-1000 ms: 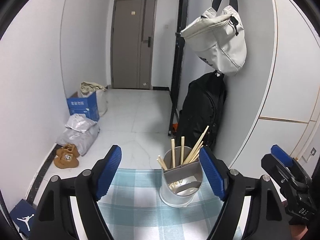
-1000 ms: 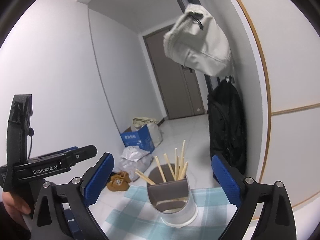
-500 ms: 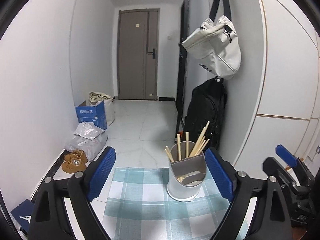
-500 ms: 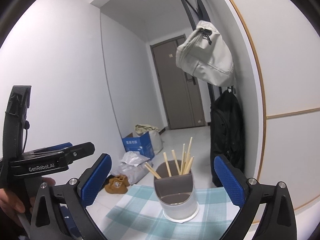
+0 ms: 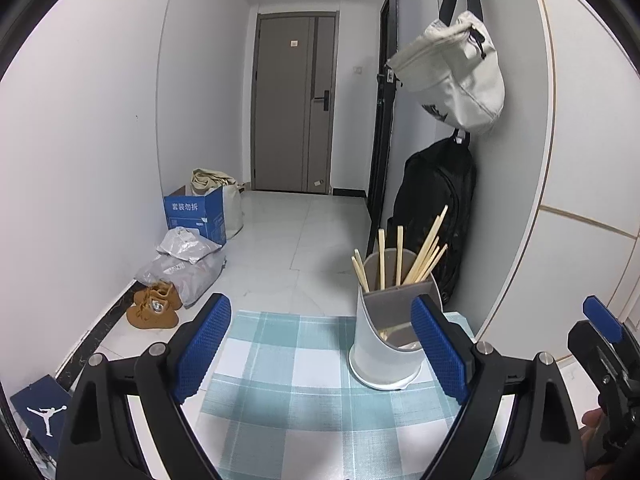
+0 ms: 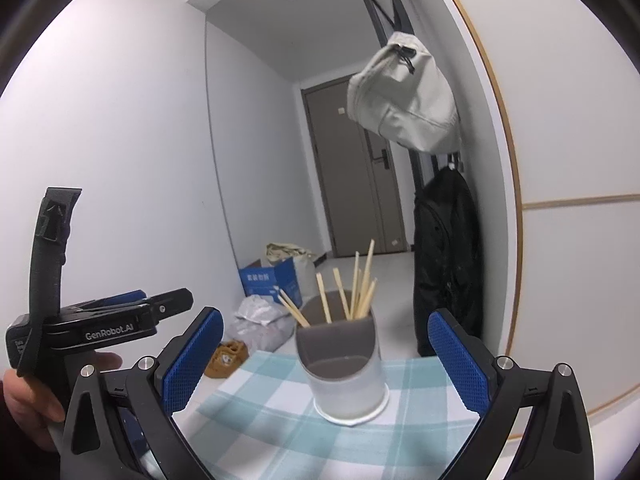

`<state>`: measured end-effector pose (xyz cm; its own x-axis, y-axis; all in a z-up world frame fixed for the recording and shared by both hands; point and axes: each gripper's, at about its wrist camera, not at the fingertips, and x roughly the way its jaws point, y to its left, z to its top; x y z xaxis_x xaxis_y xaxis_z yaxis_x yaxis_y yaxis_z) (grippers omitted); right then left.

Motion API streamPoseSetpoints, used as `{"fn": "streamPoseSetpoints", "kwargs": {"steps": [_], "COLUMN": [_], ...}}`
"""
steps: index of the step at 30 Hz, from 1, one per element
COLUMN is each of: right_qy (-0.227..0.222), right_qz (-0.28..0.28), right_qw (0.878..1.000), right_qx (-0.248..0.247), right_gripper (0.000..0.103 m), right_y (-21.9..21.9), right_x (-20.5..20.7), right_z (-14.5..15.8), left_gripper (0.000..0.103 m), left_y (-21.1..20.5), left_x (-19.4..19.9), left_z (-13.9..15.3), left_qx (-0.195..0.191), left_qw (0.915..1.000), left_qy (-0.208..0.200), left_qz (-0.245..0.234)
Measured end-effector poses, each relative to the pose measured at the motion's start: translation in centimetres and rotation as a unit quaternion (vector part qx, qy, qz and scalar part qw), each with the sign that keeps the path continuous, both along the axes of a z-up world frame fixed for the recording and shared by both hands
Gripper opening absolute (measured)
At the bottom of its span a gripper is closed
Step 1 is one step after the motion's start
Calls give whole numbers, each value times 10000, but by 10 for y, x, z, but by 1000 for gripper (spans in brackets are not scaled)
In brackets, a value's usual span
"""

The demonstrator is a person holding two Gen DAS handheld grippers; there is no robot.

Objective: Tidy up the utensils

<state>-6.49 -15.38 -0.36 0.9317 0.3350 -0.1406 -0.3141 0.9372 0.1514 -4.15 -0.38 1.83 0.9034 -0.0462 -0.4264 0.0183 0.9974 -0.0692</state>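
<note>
With every chopstick already standing in the holder, both tongs hang back empty.

The left tongs (image 5: 320, 344) and right tongs (image 6: 326, 354) are both spread wide apart, gripping nothing, which suggests the sorting is finished or paused. The chopsticks (image 5: 404, 254) lean upright in the rear compartment of the utensil holder (image 5: 386, 342), which stands on the checked cloth (image 5: 288, 376) over the surface, ahead of both tongs: just inside the left pair's right-hand finger, centred between the right pair's fingers.

Home entryway, front door (image 5: 295, 104), bags hung on wall hooks (image 5: 460, 76), shoes (image 5: 154, 306) & boxes (image 5: 196, 214) on floor
</note>
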Motion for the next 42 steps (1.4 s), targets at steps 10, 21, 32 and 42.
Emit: {"fn": "streamPoseSetpoints", "kwargs": {"steps": [10,21,32,42], "right_qy": [270,345,417,399], "right_qz": [-98,-111,-152,-189], "right_qw": [9996,9993,9989,9990], "right_qx": [49,85,163,111], "right_gripper": [103,103,103,103], "right_y": [-3,5,0,2], "right_x": [19,27,27,27], "right_z": [-26,-33,-35,-35], "left_gripper": [89,89,89,89], "left_y": [-10,-6,0,-6], "left_x": [22,25,28,26], "left_z": [-31,-34,-36,-37], "left_qx": [52,122,97,190], "left_qw": [9994,9983,9980,9983], "left_qy": [329,563,568,523], "left_qz": [-68,54,250,188]}}
